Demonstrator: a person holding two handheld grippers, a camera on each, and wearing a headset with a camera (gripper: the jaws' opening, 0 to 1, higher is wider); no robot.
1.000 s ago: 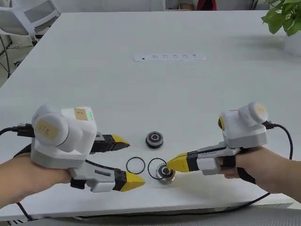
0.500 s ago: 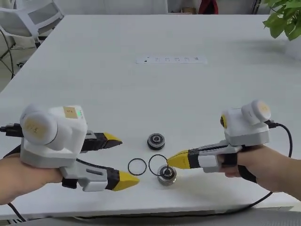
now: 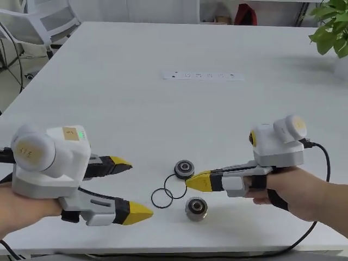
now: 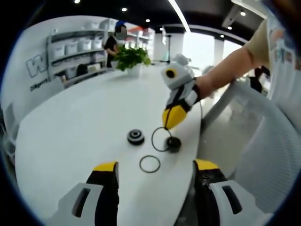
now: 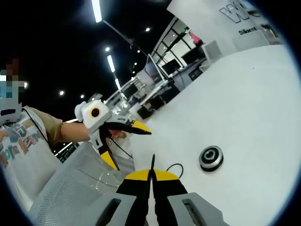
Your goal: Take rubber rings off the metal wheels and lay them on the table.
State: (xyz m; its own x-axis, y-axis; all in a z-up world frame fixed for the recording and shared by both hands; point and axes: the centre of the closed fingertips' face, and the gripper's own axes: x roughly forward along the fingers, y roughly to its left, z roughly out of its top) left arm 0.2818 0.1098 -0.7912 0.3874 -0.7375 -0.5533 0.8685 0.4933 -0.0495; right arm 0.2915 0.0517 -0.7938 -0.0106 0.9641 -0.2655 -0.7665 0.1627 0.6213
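Yellow tips of my left gripper (image 3: 126, 187) sit nearest, jaws spread wide and holding nothing. Just beyond, a stripped wheel (image 3: 196, 208) stands beside a loose ring (image 3: 162, 198) lying flat on the table (image 3: 136, 98). My right gripper (image 3: 191, 181) has its jaws pressed together on a second ring (image 3: 175, 186), hanging between that wheel and the farther wheel (image 3: 184, 169), which I judge still wears its rubber. I'd lower until the loop rests flat, clear of both wheels, then let go gently so it doesn't roll.
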